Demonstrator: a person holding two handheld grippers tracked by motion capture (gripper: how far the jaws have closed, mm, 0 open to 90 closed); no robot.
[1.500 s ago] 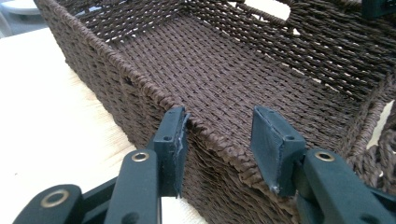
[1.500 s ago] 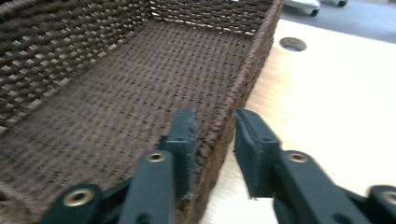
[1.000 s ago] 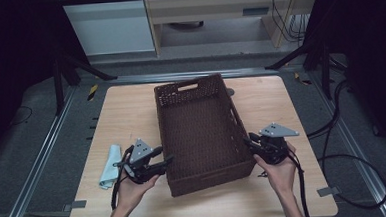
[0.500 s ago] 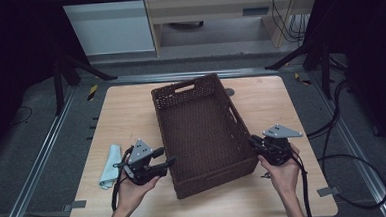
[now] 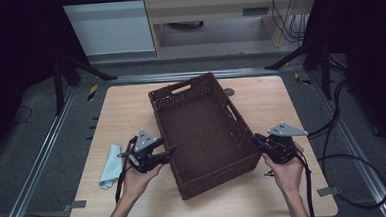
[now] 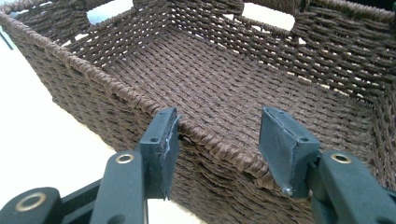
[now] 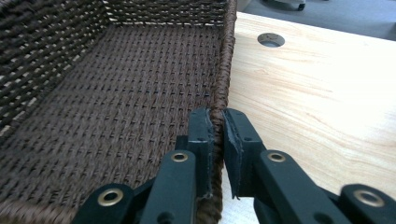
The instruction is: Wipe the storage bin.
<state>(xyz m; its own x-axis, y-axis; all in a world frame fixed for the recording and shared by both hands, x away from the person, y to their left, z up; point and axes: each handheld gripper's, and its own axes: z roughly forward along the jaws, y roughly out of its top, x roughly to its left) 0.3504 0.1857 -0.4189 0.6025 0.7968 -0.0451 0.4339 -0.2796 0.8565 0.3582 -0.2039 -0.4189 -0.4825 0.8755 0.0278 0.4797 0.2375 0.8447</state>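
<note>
Left gripper (image 5: 169, 151) jaws apart, right gripper (image 5: 256, 139) clamped

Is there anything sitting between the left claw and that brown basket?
Nothing visible. The left gripper stands open right at the basket, its rim passing between the jaws, pads apart from it. The right gripper is clamped on the opposite wall.

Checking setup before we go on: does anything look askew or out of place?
Yes: the wicker basket sits skewed, its sides not parallel to the table edges. The blue cloth lies crumpled near the left edge. Nothing looks spilled or damaged.
</note>
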